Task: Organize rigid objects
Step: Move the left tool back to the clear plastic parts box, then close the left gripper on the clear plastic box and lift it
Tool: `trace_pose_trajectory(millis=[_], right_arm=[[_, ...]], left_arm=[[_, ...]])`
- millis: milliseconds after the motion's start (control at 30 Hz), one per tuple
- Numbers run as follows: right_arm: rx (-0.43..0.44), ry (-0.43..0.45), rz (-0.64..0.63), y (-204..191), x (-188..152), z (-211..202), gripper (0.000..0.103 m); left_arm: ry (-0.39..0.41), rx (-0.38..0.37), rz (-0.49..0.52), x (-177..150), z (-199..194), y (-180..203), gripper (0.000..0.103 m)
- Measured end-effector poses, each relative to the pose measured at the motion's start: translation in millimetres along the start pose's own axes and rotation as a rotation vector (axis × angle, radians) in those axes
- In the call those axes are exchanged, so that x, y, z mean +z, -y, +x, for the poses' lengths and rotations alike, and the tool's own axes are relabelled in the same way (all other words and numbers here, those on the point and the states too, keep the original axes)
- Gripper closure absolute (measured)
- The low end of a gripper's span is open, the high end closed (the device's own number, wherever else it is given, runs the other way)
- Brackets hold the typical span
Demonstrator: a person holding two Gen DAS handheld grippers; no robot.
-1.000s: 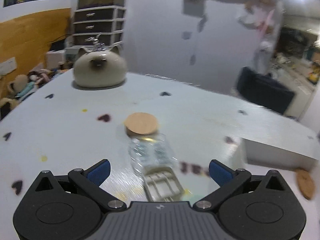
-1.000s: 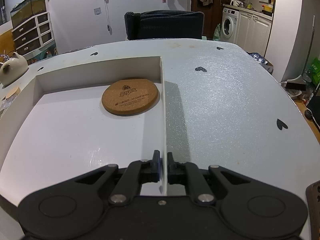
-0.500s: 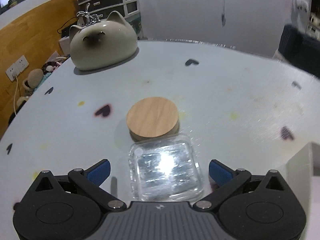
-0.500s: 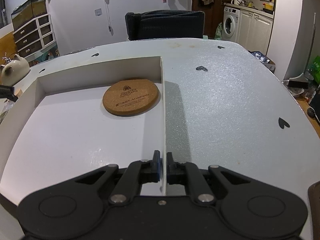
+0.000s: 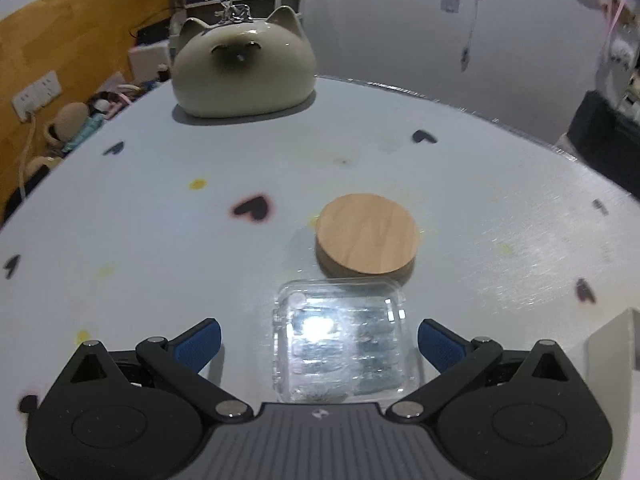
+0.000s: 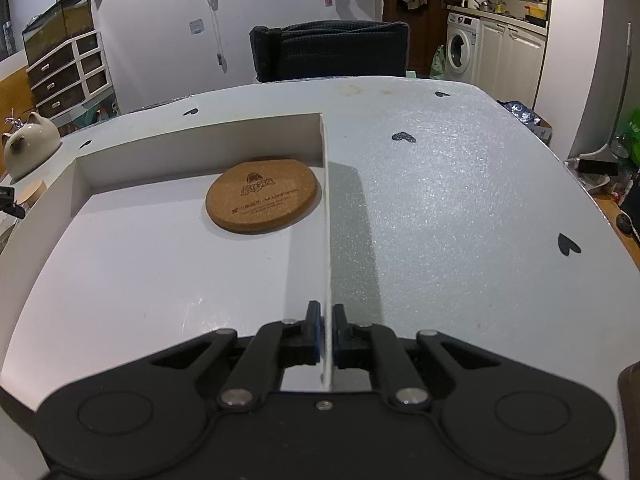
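A clear square glass jar [image 5: 340, 344] with a round wooden lid [image 5: 368, 236] lies on its side on the white table, base toward the camera. My left gripper [image 5: 320, 340] is open, its blue-padded fingers on either side of the jar's base, apart from it. My right gripper [image 6: 326, 332] is shut on the right wall [image 6: 326, 216] of a shallow white tray. A round cork coaster [image 6: 262, 196] lies in the tray's far right corner.
A cream cat-shaped ceramic pot [image 5: 242, 72] stands at the table's far left, also in the right wrist view [image 6: 30, 144]. The tray's corner [image 5: 612, 340] shows at right. A dark chair [image 6: 330, 50] stands behind the table. The table has heart marks.
My left gripper has moved forward and down over the jar, so the jar's base now sits between the open fingers. The right gripper stays shut on the tray wall.
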State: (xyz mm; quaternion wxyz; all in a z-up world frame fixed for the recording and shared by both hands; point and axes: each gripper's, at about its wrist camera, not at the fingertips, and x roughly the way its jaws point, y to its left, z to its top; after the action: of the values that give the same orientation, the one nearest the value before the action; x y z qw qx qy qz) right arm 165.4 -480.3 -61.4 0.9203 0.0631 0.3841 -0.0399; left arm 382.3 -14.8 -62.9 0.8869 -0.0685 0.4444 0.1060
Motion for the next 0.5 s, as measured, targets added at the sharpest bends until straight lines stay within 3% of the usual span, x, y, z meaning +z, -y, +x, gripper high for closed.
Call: trace_pose_trajectory(millis=[200,367,500], right_arm=[[-0.003,-0.001,0.001,-1,0,0,0.096],[-0.007,0.000,0.002,-1,0,0,0.096],[-0.008,0.000,0.001,-1,0,0,0.096]], left_arm=[[-0.017,-0.079,-0.119,3,2,-6,0.006],[-0.012,-0.018,-0.026,-1,3,11,0.012],[-0.002,0.041,-0.007,-4,5,19,0.016]])
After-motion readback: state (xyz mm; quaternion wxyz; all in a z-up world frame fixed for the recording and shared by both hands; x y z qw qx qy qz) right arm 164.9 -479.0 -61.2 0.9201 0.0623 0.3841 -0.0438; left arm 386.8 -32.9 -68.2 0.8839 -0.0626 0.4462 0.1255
